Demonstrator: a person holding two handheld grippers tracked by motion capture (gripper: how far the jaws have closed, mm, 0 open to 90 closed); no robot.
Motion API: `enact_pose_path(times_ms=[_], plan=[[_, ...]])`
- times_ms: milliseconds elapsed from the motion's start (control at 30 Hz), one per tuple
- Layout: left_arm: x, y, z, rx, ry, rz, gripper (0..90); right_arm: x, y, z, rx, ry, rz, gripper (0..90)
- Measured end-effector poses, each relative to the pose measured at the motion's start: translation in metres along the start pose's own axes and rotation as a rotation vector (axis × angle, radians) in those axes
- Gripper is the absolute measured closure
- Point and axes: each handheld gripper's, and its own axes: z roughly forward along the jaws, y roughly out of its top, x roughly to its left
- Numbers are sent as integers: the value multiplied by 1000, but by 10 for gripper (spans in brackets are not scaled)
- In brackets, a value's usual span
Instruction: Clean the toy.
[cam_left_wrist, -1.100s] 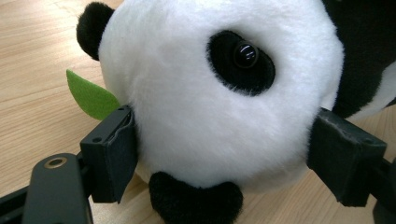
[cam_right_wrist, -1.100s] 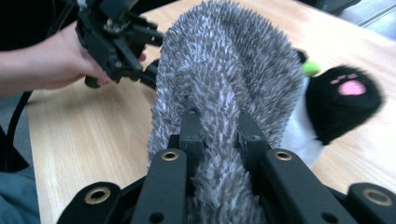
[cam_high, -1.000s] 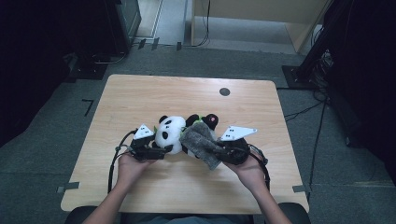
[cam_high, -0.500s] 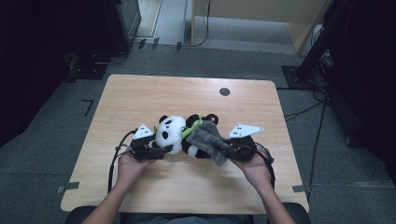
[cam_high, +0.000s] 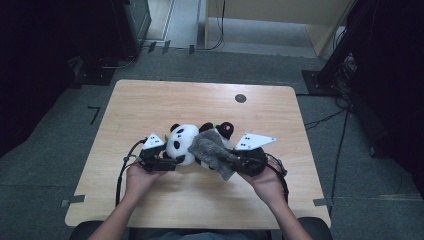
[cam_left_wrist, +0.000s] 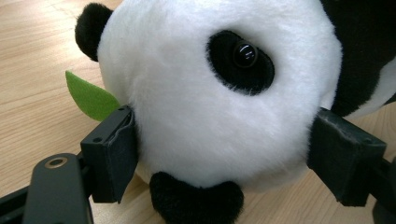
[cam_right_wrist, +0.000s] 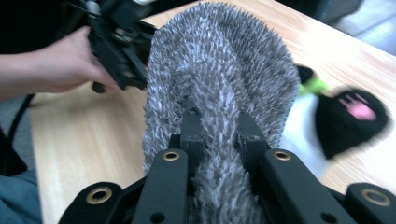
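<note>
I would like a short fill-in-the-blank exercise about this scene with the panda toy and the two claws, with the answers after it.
1. The left claw grips the plush panda by its ____.
2. The right claw is shut on a fuzzy ____ cloth.
3. A ____ felt leaf sticks out beside the panda.
4. Everything rests on a ____ table.

Missing words: head; grey; green; wooden

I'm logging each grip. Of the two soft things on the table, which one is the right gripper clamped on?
The shaggy grey cloth: the right gripper pinches a fold of it. The panda plush, white and black, sits between the left gripper's jaws instead.
</note>
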Motion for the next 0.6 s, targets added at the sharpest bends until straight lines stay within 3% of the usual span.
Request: enact_pose_path(times_ms=[133,267,300,433,600], plan=[[0,0,0,-1,0,-2,176,13,15,15,6,29,-30,781],[-1,0,0,-1,0,-4,176,19,24,31,10,44,-30,780],[0,0,0,-2,1,-4,176,23,29,45,23,37,-46,780],[0,0,0,2,0,-1,176,28,30,73,73,3,-55,779],[-1,0,0,4,1,-2,177,33,19,91,121,-37,-69,779]])
